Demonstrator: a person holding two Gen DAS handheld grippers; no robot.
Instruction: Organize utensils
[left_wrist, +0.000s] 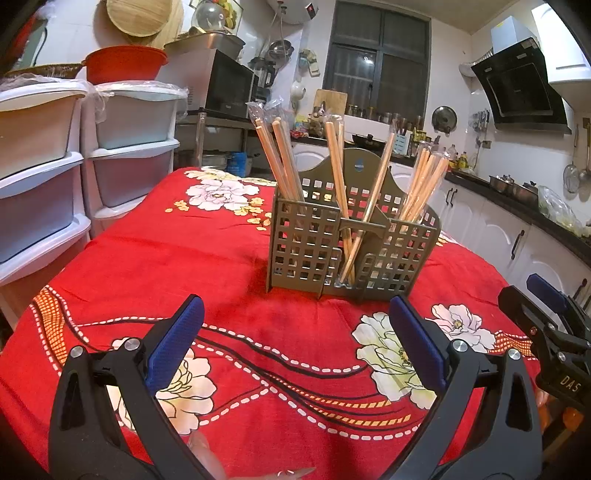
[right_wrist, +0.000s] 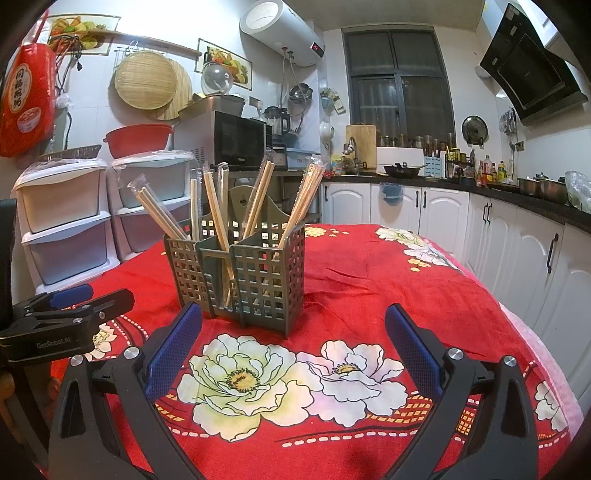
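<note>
chopsticks fill the caddy; each hand-held gripper spread wide, empty.

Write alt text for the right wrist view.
A grey lattice utensil holder full of wrapped wooden chopsticks stands on a red floral tablecloth. The open, empty right gripper frames it; the left gripper shows at left.

A red floral tablecloth covers the table (white drawer units and microwave behind).
</note>
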